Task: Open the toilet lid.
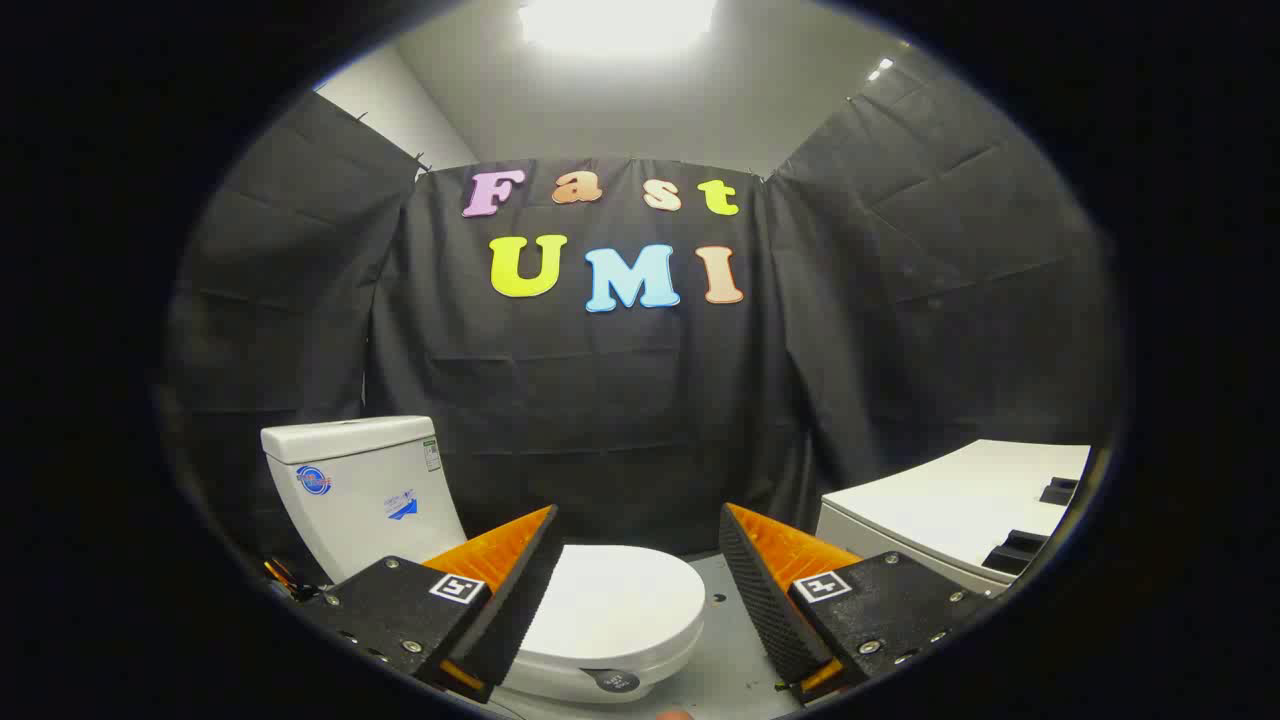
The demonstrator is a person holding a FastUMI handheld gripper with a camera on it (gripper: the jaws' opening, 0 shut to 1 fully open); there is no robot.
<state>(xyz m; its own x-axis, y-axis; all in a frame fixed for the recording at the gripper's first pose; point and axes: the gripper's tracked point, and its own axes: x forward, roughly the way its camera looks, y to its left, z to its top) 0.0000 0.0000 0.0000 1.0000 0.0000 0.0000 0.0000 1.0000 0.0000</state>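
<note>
Gripper view is showing the gripper [635, 585] with its two black, orange-backed fingers [505, 600] standing spread wide apart, gripping nothing. Between them and just ahead, nearer the left one, the glossy white oval toilet lid [615, 605] is lying closed on the bowl. Beyond the left finger the white ceramic cistern [365, 490] is standing against the black cloth wall. Beyond the right finger a white flat-topped cabinet [960, 505] is sitting on the grey floor [735, 670].

one toilet [480, 560]; one white appliance [950, 510]
</note>
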